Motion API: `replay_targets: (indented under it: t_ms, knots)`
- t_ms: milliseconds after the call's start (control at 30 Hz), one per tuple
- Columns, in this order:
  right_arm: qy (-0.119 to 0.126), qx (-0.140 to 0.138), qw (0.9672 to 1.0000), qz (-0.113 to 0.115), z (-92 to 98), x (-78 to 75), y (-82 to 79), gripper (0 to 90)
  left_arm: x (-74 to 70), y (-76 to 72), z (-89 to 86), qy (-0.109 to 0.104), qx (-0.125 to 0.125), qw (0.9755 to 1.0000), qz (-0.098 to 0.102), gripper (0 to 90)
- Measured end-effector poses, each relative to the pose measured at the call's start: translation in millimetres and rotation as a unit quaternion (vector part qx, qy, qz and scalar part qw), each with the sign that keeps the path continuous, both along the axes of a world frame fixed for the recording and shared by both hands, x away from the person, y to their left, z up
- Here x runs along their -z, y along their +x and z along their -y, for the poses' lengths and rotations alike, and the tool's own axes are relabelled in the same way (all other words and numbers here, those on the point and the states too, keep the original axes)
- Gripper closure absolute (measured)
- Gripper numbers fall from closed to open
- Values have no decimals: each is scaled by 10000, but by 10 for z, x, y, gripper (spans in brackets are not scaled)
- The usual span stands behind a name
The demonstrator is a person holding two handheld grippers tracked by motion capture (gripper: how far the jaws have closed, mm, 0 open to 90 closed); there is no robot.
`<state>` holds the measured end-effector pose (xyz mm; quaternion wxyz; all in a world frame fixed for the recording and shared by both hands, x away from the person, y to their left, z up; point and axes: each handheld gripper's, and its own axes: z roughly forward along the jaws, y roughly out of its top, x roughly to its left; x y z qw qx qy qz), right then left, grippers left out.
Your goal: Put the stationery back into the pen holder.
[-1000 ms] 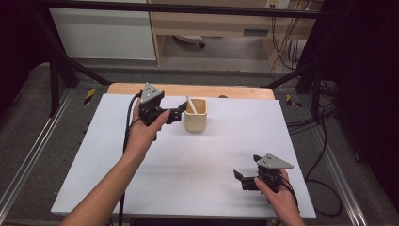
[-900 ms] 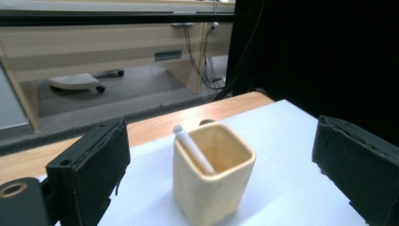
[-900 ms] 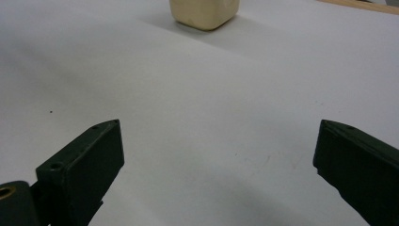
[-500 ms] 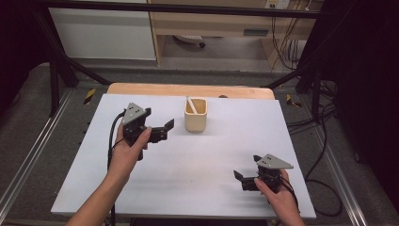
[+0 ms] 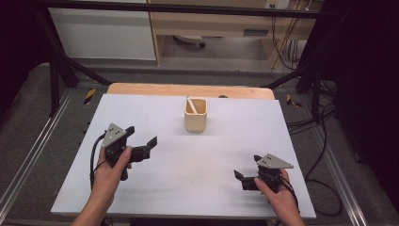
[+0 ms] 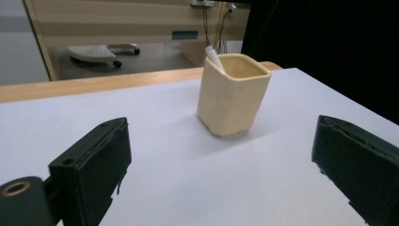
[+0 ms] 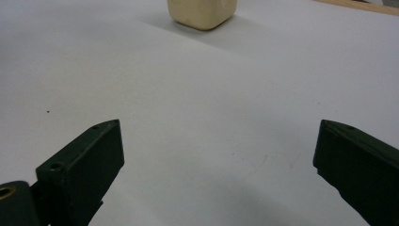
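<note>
A cream square cup (image 5: 195, 115) stands upright at the back middle of the white table top (image 5: 207, 160), with a white stick (image 5: 190, 104) leaning inside it. My left gripper (image 5: 141, 135) is held at the left of the table, well short of the cup, open with nothing between its jaws. The left gripper view looks between those jaws (image 6: 221, 160) at the cup (image 6: 233, 96) and the stick (image 6: 214, 57). At the near right my right gripper (image 5: 247, 167) is open and empty too. The right gripper view (image 7: 216, 160) catches the cup's base (image 7: 202, 12) far ahead.
A wooden strip (image 5: 188, 89) runs along the table's far edge. Black frame bars (image 5: 56, 75) and cables (image 5: 324, 141) flank the table on the grey floor. A dark small item (image 5: 223, 97) lies on the wood behind the cup.
My left gripper has drawn back from beside the cup toward the near left of the table, still open. The right gripper has stayed where it was.
</note>
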<state>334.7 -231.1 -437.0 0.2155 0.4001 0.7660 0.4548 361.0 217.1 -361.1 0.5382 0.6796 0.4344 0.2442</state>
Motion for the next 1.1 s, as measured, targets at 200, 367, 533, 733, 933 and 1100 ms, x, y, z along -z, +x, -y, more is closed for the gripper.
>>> replay_targets:
  t_ms: [200, 367, 533, 733, 933, 1100]
  knots:
    - [11, 43, 10000, 15, 17, -3, 0, 28, 116, -108, -173, -100, -105, 9999, -84, 61]
    - [31, 68, 10000, 18, 34, -6, 2, 28, 232, -219, -308, -164, -258, 9994, -131, 69]
    - [26, 85, 10000, 13, 46, -7, 6, 28, 309, -329, -350, -193, -307, 9992, -161, 73]
    - [50, 155, 9999, 21, 70, -9, 12, 28, 396, -424, -275, -121, -231, 9995, -156, 76]
    - [40, 250, 9997, 10, 101, -10, 13, 28, 518, -465, -122, -78, -62, 9996, -269, 77]
    - [-164, 582, 9981, -105, 137, 47, 48, 28, 592, -462, -63, 99, -63, 9995, -288, 81]
